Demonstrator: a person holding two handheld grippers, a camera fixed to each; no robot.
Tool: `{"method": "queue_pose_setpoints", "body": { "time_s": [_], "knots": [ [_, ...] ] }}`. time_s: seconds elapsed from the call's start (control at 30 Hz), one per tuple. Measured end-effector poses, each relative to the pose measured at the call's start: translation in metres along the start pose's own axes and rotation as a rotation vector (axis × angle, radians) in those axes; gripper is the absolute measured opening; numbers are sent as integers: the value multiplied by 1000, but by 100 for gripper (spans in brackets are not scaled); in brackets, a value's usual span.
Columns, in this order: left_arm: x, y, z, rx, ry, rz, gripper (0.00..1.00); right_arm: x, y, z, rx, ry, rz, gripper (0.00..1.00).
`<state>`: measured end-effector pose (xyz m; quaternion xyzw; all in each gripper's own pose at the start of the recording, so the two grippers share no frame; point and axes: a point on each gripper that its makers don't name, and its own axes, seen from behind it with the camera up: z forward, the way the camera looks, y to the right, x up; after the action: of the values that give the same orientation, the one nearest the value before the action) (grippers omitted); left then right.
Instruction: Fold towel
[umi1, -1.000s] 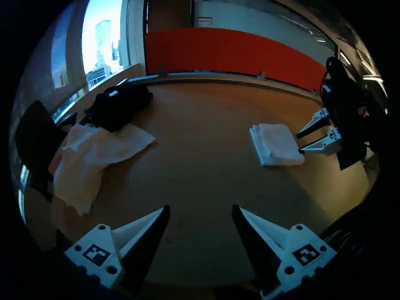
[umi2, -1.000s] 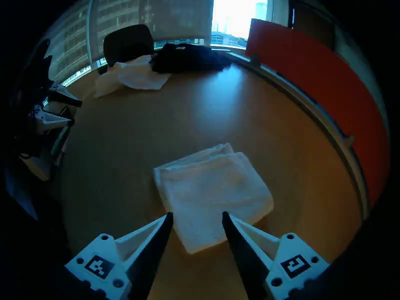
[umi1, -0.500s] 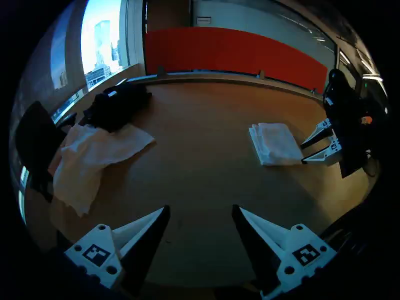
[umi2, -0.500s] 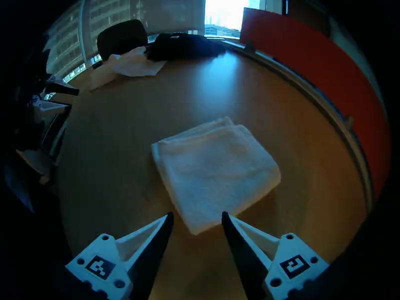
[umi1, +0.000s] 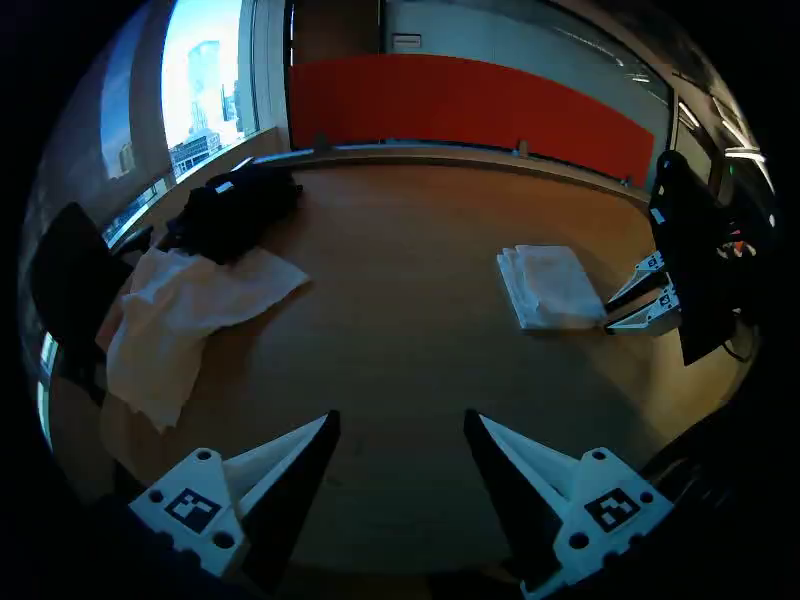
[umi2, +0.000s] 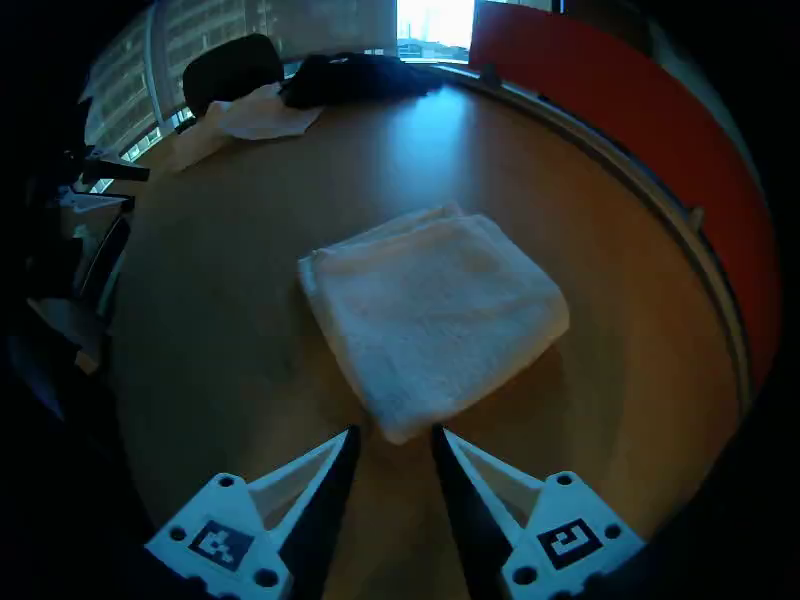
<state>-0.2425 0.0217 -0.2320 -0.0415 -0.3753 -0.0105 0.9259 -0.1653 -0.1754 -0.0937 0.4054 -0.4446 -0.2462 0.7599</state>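
Folded towel on a broad wooden table (umi1: 400, 300), in a room with a red wall panel (umi1: 460, 100) and bright windows (umi1: 200, 90).
A loose white cloth (umi1: 190, 310) and a dark bundle (umi1: 235, 205) lie at the table's far window side. The folded towel (umi2: 435, 305) lies flat, its near corner right at the tips of the right tongs (umi2: 395, 430), which stand narrowly apart, clamping nothing. The left tongs (umi1: 401, 415) are well away from it, spread wide over bare wood.

The folded towel (umi2: 430, 320) is plain white on the warm brown tabletop (umi2: 230, 260). A crumpled cloth (umi1: 190, 310) is off-white, the heap (umi1: 235, 205) beside it black, the partition (umi1: 470, 100) red. The left gripper (umi1: 400, 415) and right gripper (umi2: 395, 430) are white with black-and-white square markers.
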Motion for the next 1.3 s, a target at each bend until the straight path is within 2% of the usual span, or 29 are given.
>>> {"method": "queue_pose_setpoints", "body": {
  "time_s": [0.1,0.43,0.63,1.0,1.3],
  "knots": [
    [-1,0,0,0,-1,-1,92,-1,-1,1,-1,0,11,39],
    [-2,1,-2,-1,-3,1,92,-3,1,4,-16,2,43,23],
    [-4,2,-2,-1,-5,3,92,-3,1,5,-19,6,54,5],
    [-3,4,-1,-7,2,3,92,7,9,0,-37,35,50,2],
    [5,4,-1,-13,20,10,92,52,31,-24,-82,108,11,2]
  ]
}}
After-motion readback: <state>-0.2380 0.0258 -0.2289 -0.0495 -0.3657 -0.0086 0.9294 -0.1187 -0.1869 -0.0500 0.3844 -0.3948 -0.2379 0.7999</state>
